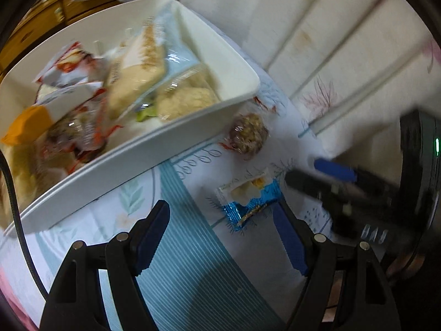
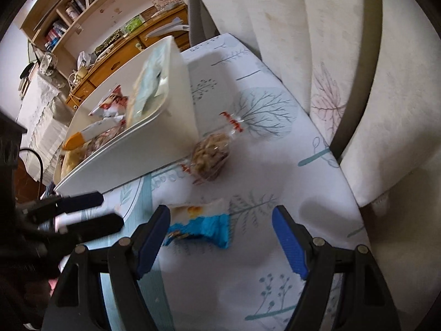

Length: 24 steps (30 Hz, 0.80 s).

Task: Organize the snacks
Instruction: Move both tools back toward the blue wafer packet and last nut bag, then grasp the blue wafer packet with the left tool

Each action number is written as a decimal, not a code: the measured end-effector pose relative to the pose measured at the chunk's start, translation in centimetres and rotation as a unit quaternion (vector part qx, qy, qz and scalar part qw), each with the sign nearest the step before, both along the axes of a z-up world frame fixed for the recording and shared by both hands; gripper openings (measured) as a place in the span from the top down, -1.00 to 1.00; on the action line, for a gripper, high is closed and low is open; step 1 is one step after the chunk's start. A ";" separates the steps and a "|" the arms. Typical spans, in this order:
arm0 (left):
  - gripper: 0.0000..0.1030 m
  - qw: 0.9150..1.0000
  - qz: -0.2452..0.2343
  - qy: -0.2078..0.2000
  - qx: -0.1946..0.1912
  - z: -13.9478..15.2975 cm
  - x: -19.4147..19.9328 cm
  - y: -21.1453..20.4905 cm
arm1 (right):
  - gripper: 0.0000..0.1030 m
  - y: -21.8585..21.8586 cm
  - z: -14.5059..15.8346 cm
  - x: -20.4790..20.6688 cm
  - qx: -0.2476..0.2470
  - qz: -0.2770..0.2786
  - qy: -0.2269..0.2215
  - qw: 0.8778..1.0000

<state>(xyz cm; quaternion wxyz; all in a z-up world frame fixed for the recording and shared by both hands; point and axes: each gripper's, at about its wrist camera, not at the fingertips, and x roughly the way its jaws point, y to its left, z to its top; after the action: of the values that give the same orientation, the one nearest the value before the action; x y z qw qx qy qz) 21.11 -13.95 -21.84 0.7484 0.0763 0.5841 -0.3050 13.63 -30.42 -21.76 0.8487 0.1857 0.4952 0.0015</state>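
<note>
A white bin (image 1: 193, 135) holds several wrapped snacks and stands on a patterned tablecloth; it also shows in the right wrist view (image 2: 154, 149). A round nut snack in clear wrap (image 1: 249, 133) lies beside the bin's corner, also in the right wrist view (image 2: 210, 155). A blue and white snack packet (image 1: 249, 202) lies nearer, also in the right wrist view (image 2: 201, 226). My left gripper (image 1: 220, 220) is open and empty, just short of the blue packet. My right gripper (image 2: 220, 226) is open, with the blue packet between its fingers near the left one. The right gripper shows in the left wrist view (image 1: 311, 171).
A white curtain (image 2: 317, 27) hangs past the table's far edge. A wooden shelf unit with books (image 2: 91, 13) stands behind the bin. The left gripper (image 2: 99, 211) reaches in from the left in the right wrist view.
</note>
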 end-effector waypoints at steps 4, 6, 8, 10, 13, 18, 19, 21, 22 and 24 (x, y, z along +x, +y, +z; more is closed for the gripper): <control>-0.48 0.999 -0.042 -0.008 0.005 -1.1 -0.5 -1.0 | -0.49 -1.2 -0.7 1.0 0.013 -0.006 0.001 1.000; -0.48 0.998 -0.063 -0.014 0.004 -1.6 -0.8 -1.5 | -0.49 -1.6 -1.1 1.6 0.020 -0.006 -0.002 1.000; -0.48 0.996 -0.083 -0.026 0.006 -2.2 -1.1 -2.1 | -0.49 -1.7 -1.3 2.1 0.024 -0.003 -0.002 1.000; -0.48 0.994 -0.104 -0.038 0.011 -2.7 -1.3 -2.7 | -0.49 -1.7 -1.7 2.6 0.026 0.003 -0.002 1.000; -0.48 0.990 -0.128 -0.053 0.009 -3.3 -1.8 -3.4 | -0.49 -1.6 -2.2 3.5 0.027 0.016 -0.004 0.999; -0.47 0.984 -0.163 -0.072 0.019 -4.6 -2.6 -4.8 | -0.49 -1.3 -2.6 4.7 0.026 0.040 -0.011 0.999; -0.46 0.982 -0.169 -0.077 0.018 -4.7 -2.7 -5.1 | -0.49 -1.2 -2.6 4.9 0.025 0.045 -0.012 0.999; -0.45 0.981 -0.175 -0.081 0.014 -4.8 -2.8 -5.5 | -0.48 -1.2 -2.7 5.4 0.025 0.055 -0.014 0.998; -0.44 0.981 -0.178 -0.083 0.012 -4.9 -2.8 -5.7 | -0.46 -1.1 -2.7 5.7 0.024 0.060 -0.015 0.998; -0.43 0.979 -0.184 -0.084 0.009 -5.1 -2.8 -6.1 | -0.40 -1.1 -2.7 6.2 0.018 0.074 -0.017 0.997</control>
<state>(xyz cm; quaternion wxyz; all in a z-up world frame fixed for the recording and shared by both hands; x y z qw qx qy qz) 18.34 -20.10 -26.89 0.7249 0.2146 0.4983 -0.4245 19.86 -31.53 -24.42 0.8511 0.1639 0.4929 0.0766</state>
